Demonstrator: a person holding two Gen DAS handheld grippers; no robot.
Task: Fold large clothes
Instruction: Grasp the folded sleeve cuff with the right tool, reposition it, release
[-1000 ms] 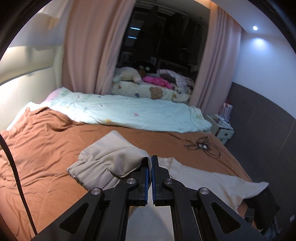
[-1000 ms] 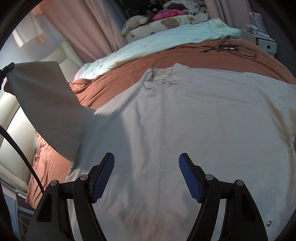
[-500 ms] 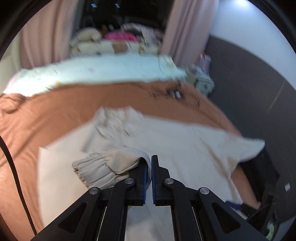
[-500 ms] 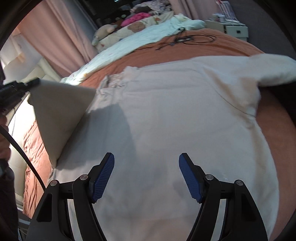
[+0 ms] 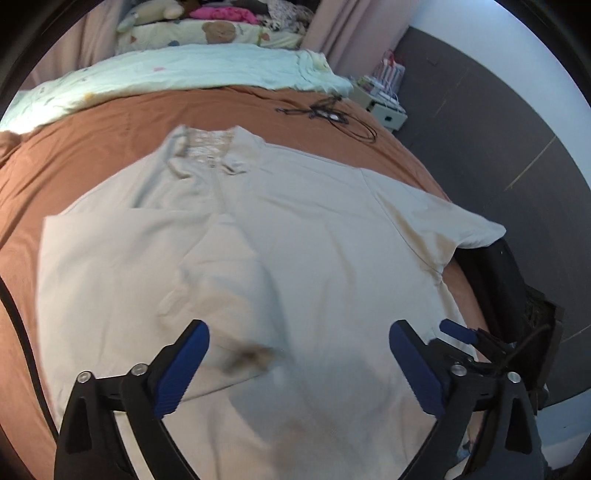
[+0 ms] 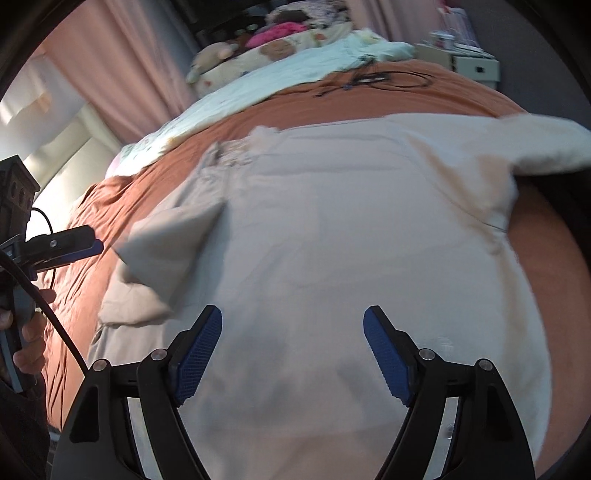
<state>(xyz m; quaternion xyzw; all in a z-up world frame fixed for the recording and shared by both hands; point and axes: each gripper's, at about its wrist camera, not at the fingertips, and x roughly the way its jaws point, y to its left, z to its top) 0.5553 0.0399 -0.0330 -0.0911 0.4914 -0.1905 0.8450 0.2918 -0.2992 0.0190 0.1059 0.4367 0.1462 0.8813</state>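
Observation:
A large beige sweatshirt [image 5: 314,236] lies spread flat on the brown bed, collar [image 5: 207,147] at the far end; it also shows in the right wrist view [image 6: 332,229]. Its left sleeve [image 5: 221,288] lies folded in over the body, blurred, cuff [image 5: 251,358] near me; the right wrist view shows that sleeve [image 6: 166,251] too. The right sleeve [image 5: 476,229] hangs over the bed's right edge. My left gripper [image 5: 299,354] is open and empty above the lower body. My right gripper [image 6: 291,339] is open and empty above the hem.
The brown bedsheet [image 5: 92,147] covers the bed. A pale green duvet [image 5: 177,70] and stuffed toys [image 5: 218,31] lie at the far end. A black cable [image 5: 332,114] lies on the sheet. A white nightstand [image 5: 384,110] and a dark object [image 5: 509,288] stand at the right.
My left gripper carried the sleeve cuff over the sweatshirt's body, opened and let it go. The sleeve has dropped onto the body. My right gripper stayed open.

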